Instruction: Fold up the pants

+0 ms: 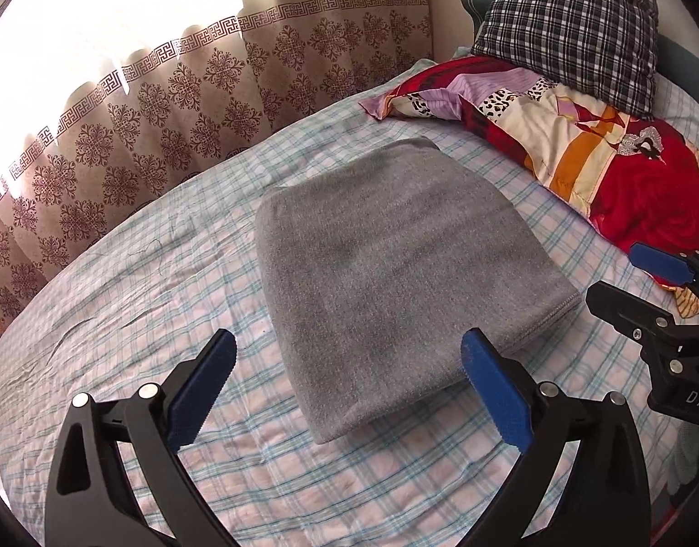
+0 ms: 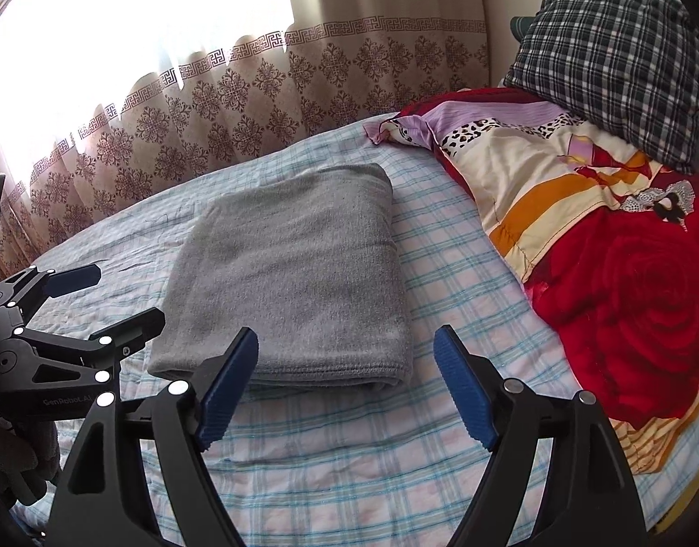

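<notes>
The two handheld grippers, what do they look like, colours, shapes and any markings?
Both the left gripper and right gripper are black plastic clamp-like frames with silver rivets at the pivots. Each finger ends in a blue ribbed pad. White lettering reading GenRobot.AI marks the left one's body.

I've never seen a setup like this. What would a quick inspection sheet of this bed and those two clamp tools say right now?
Surface: bed with a pale blue-and-pink checked sheet, slightly wrinkled.
Job's things: grey knitted pants folded into a neat rectangle, lying flat mid-bed.
Clutter: red floral patchwork quilt bunched at the head end; dark plaid pillow on top of it.
Grippers: left gripper and right gripper, black with blue pads, both open, holding nothing, hovering at the pants' near edge.
Cables: nothing seen.
Surroundings: beige patterned curtain along the bed's far side, bright window behind.
</notes>
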`<state>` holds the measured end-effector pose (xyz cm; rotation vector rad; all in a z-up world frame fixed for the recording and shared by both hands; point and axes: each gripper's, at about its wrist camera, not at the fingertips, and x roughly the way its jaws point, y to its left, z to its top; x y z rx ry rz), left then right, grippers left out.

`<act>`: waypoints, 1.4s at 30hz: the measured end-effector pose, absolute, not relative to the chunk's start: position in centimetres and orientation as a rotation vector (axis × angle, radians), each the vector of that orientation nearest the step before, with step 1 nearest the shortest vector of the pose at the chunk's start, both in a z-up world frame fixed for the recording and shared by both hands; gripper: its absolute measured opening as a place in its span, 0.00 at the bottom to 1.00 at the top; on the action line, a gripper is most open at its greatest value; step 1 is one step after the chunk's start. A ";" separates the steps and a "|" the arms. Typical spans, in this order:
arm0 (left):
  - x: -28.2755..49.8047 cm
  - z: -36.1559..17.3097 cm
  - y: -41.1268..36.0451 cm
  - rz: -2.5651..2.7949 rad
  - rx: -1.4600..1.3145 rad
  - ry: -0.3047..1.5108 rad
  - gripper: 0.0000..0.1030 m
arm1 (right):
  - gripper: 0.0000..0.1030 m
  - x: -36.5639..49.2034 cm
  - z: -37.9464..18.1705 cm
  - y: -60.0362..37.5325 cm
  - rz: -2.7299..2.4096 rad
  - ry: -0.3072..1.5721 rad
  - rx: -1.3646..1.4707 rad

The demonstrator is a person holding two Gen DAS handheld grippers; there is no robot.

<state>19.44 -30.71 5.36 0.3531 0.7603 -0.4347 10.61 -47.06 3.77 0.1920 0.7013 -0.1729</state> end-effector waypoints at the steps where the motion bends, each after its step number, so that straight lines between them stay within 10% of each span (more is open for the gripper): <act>1: 19.3 5.6 -30.7 -0.429 0.352 0.753 0.97 | 0.79 10.5 4.0 -47.0 -0.174 0.694 0.188; 42: 18.3 6.9 -30.9 -0.328 0.394 0.763 0.97 | 0.86 9.3 5.5 -45.2 -0.230 0.647 0.118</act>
